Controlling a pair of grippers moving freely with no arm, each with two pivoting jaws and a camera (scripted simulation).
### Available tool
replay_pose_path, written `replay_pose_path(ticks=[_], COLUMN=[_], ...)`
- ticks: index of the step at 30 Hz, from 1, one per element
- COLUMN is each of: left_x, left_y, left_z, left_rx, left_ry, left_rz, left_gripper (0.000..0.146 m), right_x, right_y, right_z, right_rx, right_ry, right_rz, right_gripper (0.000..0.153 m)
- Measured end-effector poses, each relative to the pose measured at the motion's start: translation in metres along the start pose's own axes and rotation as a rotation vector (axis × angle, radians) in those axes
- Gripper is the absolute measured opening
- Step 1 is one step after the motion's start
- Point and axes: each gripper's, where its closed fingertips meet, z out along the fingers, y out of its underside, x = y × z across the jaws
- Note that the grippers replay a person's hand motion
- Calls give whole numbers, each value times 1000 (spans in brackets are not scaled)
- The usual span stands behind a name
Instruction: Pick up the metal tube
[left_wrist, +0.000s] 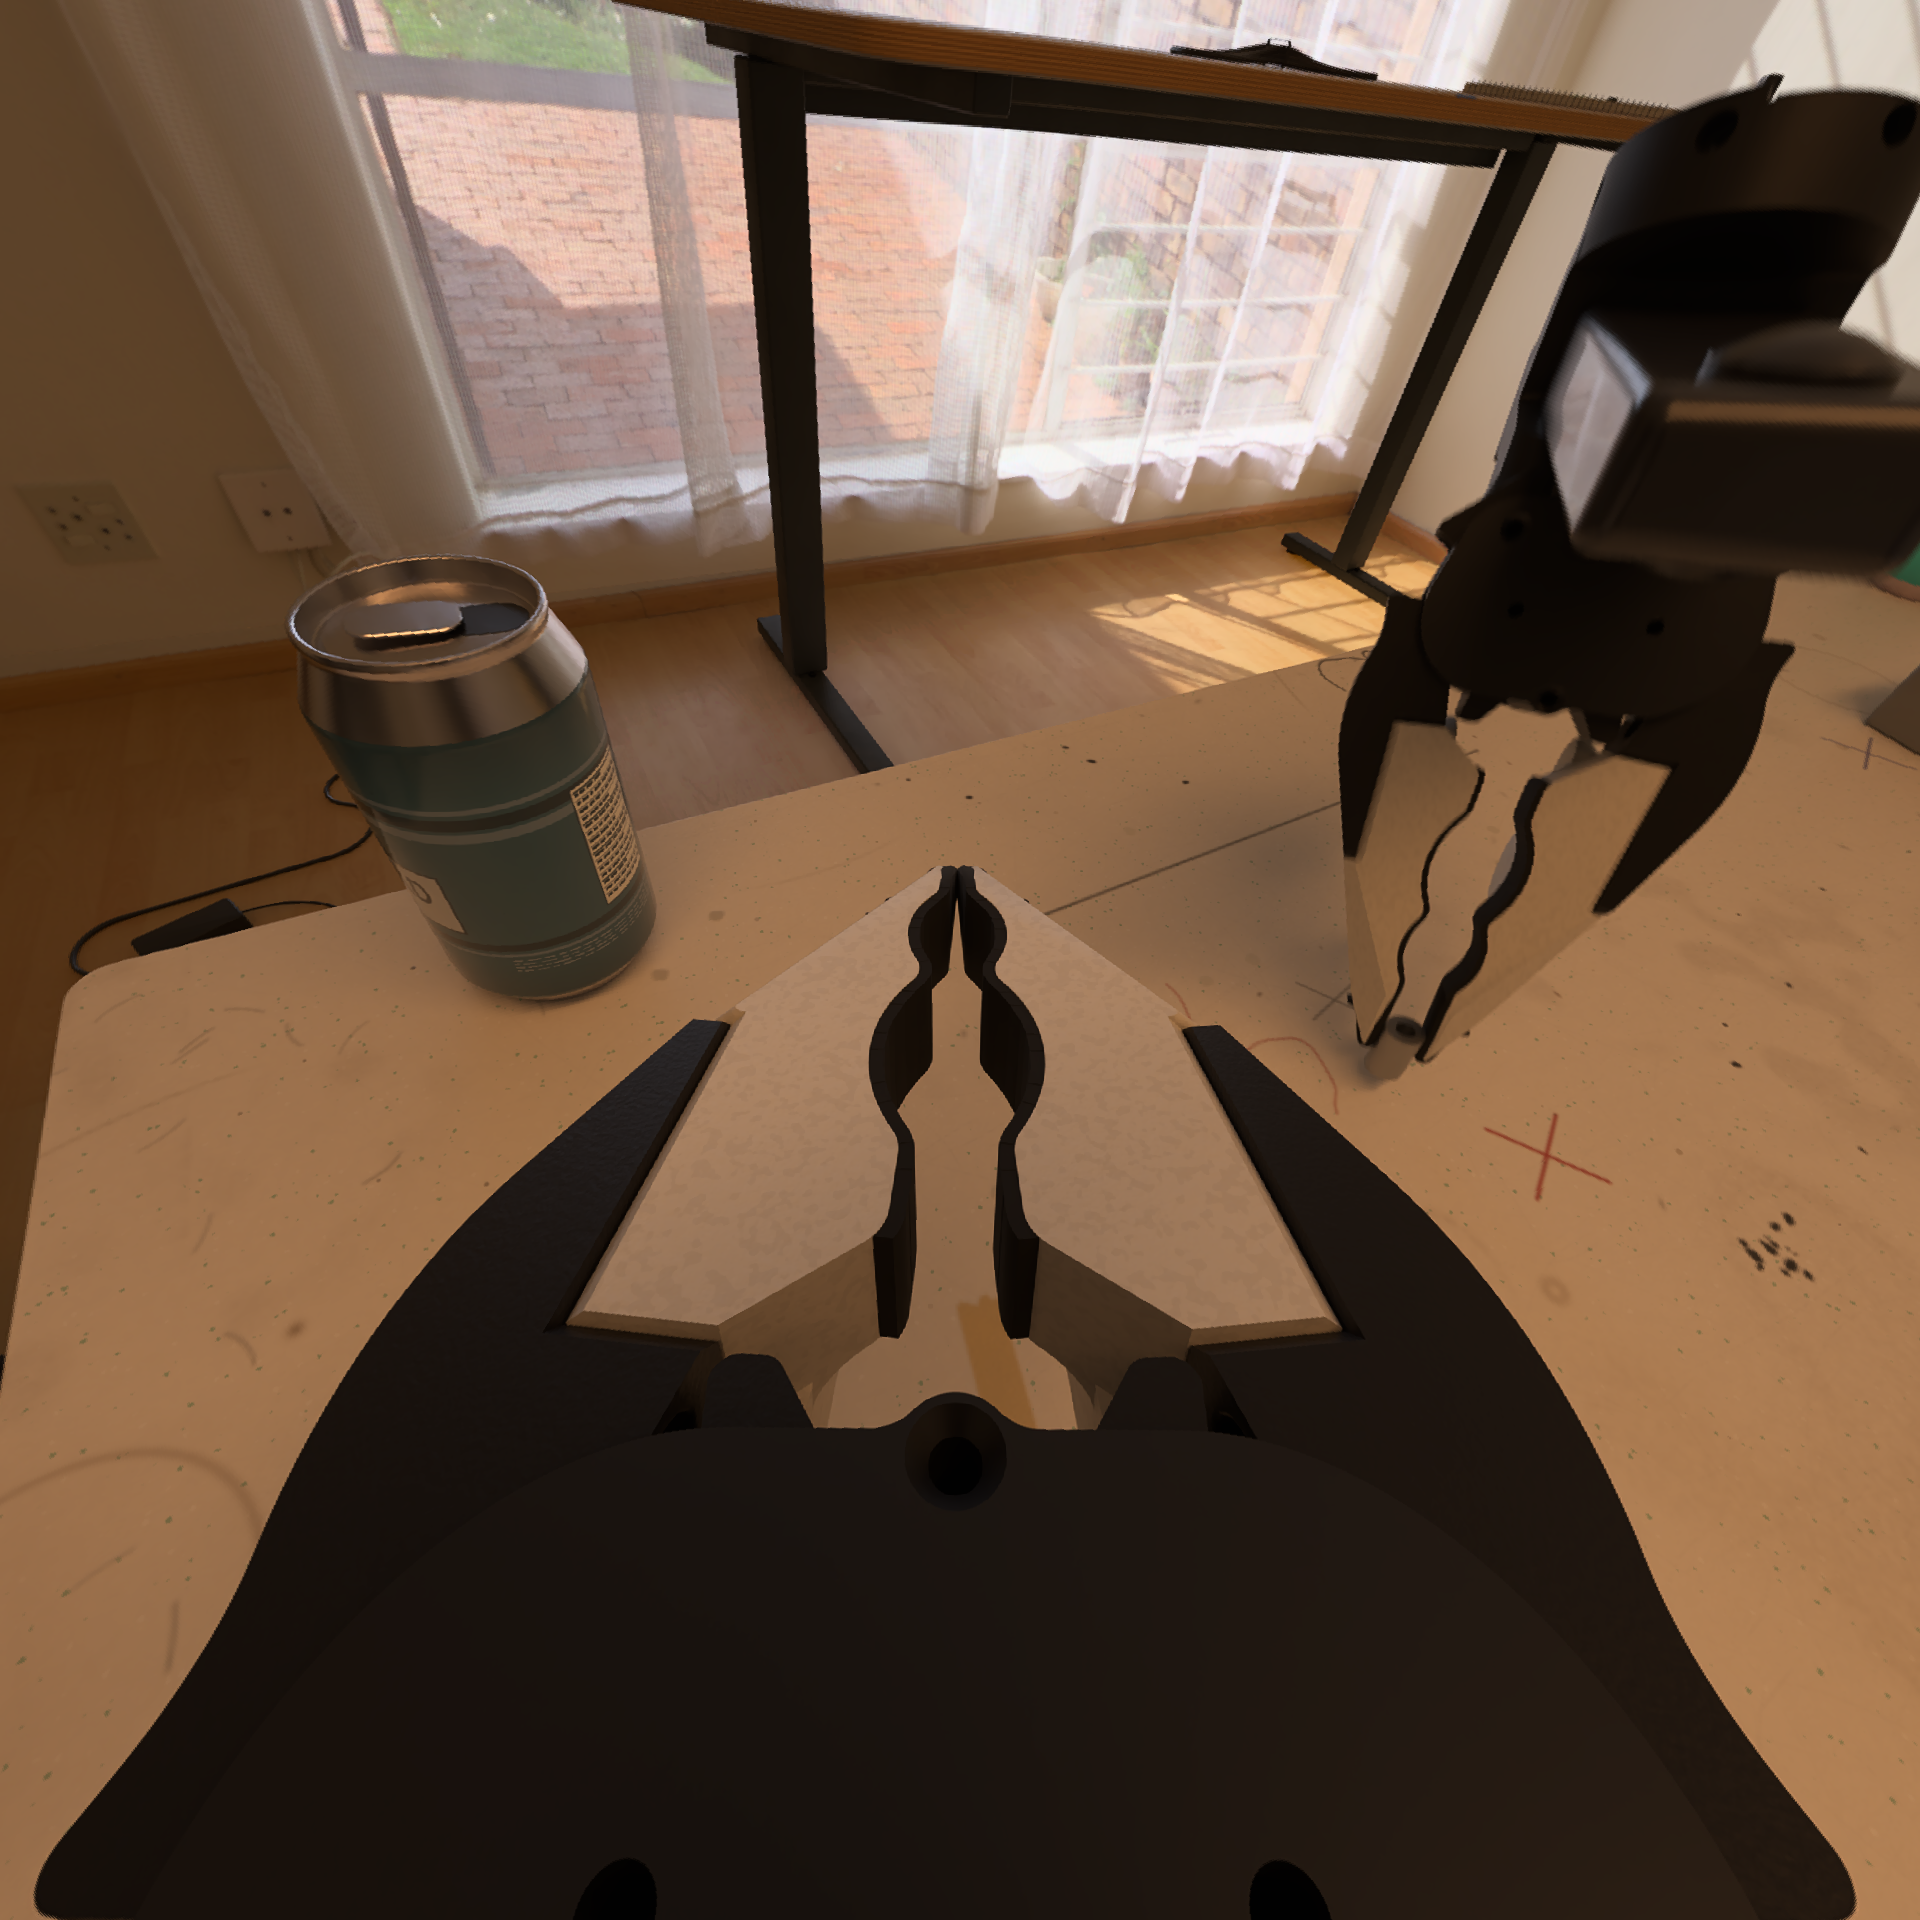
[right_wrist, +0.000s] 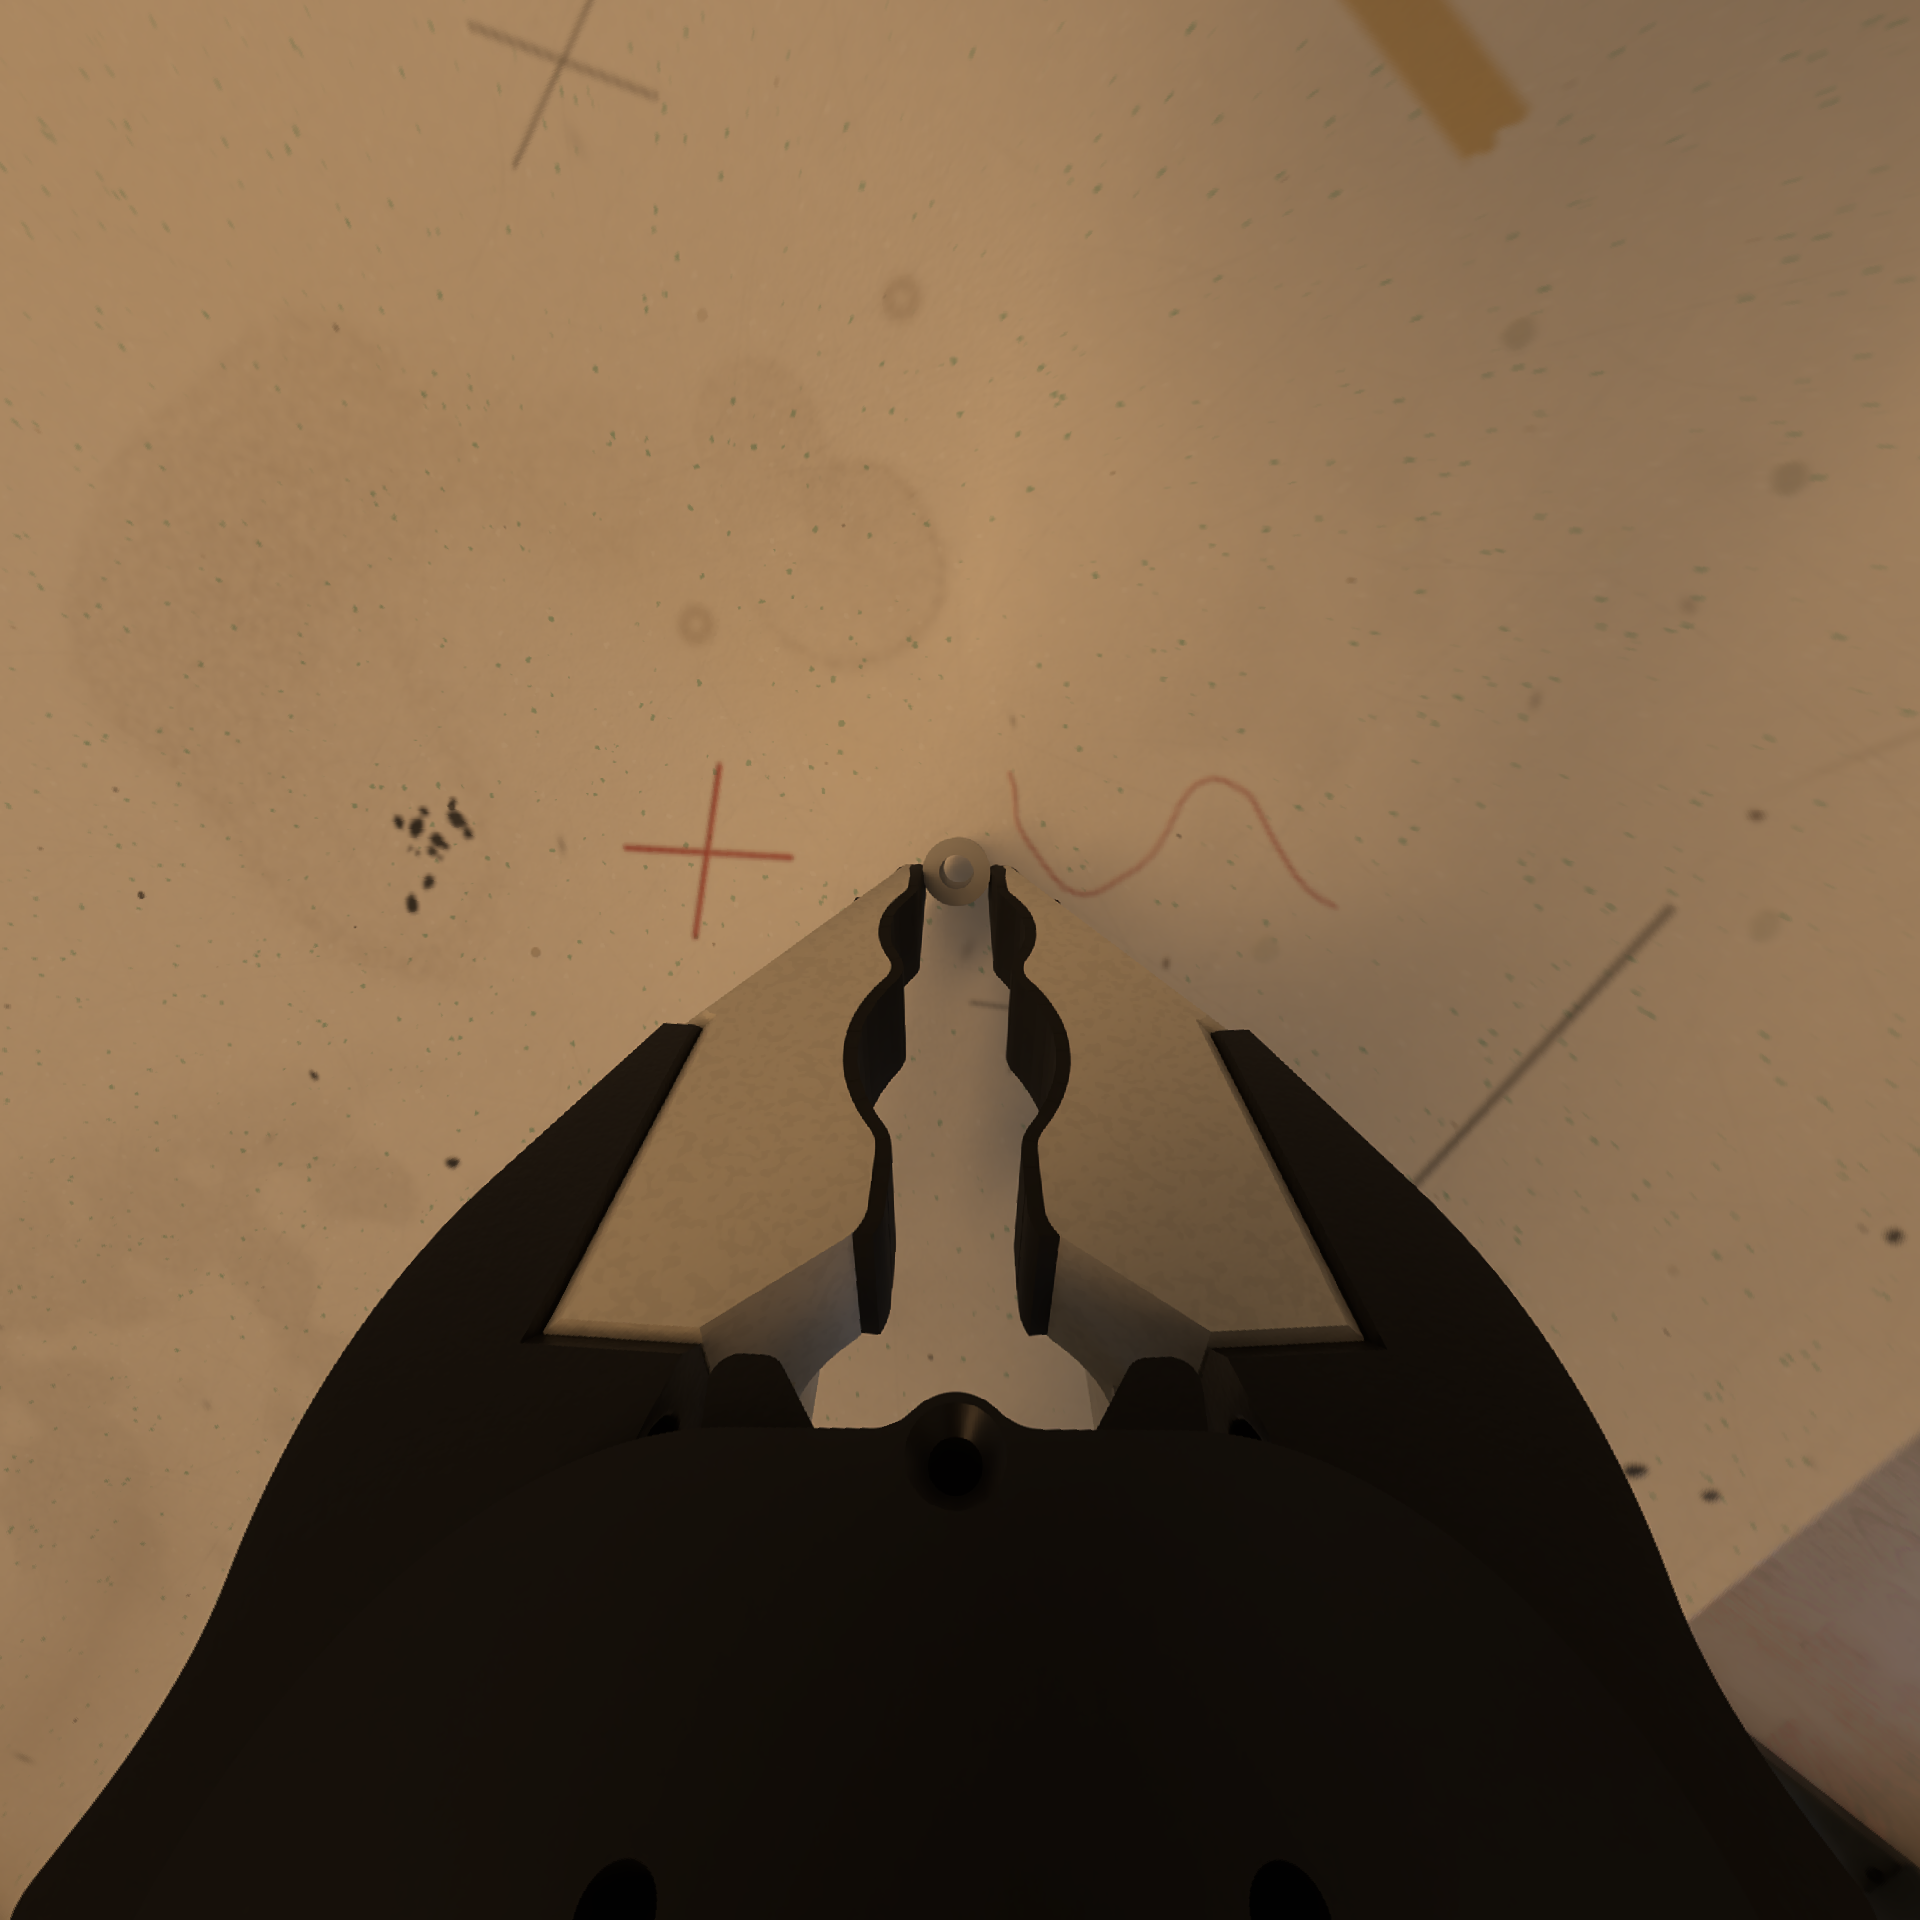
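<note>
1. Task object: small pale grey metal tube (right_wrist: 954, 868), seen end-on. It stands between the tips of the right gripper (right_wrist: 956, 883), which points steeply down at the scuffed beige surface (right_wrist: 1143, 416).
2. Right gripper state: jaws narrowed to a slim gap with the tube end sitting in it. They appear clenched on the tube, though contact on both sides is too small to confirm. In the left wrist view the same gripper (left_wrist: 1397, 1034) has its tips at or just above the surface, with the tube end (left_wrist: 1408, 1027) visible between them.
3. Whether the tube has left the surface: cannot tell. A pale patch lies right under the tips; no clear gap shows.
4. Left gripper (left_wrist: 956, 878): clenched on nothing, tips meeting, well apart from the tube to its left. Judged idle.
5. Nearby, not involved: teal and silver drink can (left_wrist: 478, 779), upright at the far left corner of the surface; red cross mark (right_wrist: 709, 854) just left of the tube; red squiggle (right_wrist: 1174, 842) just right of it.
6. Progress, as a judgement: approach and closing look done; the lift clear of the surface remains.
7. Risk: thin tube held at the very tips may slip or pivot.
</note>
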Motion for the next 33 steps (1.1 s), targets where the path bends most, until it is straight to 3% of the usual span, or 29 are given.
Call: replay_pose_path(ticks=[9, 21, 33], left_x=[6, 13, 12], left_y=[0, 2, 2], left_z=[3, 7, 7], left_rx=[-8, -24, -22], left_ry=[24, 53, 48], left_rz=[1, 2, -1], left_gripper=[0, 0, 0], right_x=[28, 95, 67], right_y=[-29, -76, -78], right_z=[-72, -52, -87], right_rx=[333, 411, 466], right_ry=[188, 415, 376], right_rz=[35, 127, 13], right_gripper=[12, 12, 12])
